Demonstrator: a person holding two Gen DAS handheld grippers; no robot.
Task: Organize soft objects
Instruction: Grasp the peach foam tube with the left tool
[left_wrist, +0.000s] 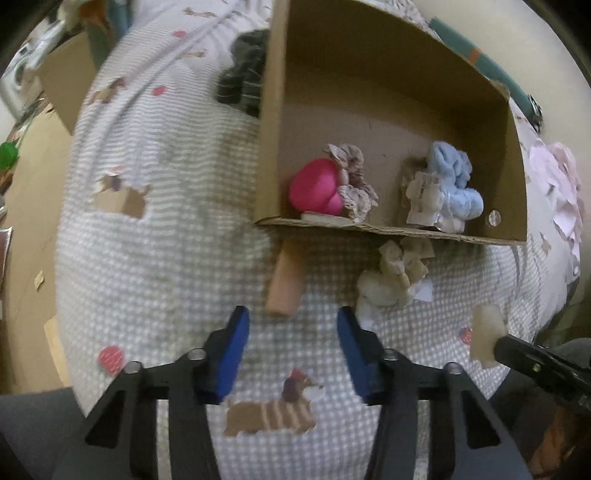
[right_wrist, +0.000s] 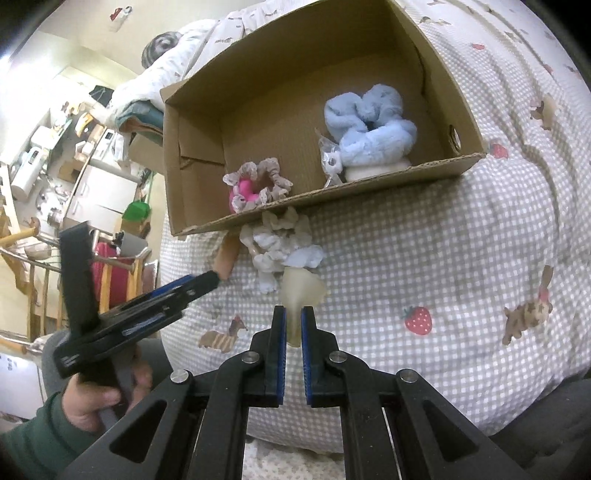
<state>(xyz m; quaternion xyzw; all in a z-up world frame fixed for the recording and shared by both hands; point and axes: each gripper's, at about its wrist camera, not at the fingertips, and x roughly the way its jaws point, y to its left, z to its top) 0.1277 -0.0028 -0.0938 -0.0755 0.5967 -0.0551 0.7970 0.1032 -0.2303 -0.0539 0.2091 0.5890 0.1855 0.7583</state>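
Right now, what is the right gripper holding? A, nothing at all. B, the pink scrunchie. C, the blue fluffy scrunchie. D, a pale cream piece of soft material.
D: the right gripper is shut on the pale cream soft piece, held in front of the cardboard box, while the blue fluffy scrunchie and pink scrunchie lie inside the box.

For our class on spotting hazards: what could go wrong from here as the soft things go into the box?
1. The right claw pinches only the cream piece's narrow end; it may slip out.
2. The open left claw is near the peach strip, which seems partly under the box; pulling might shift it.
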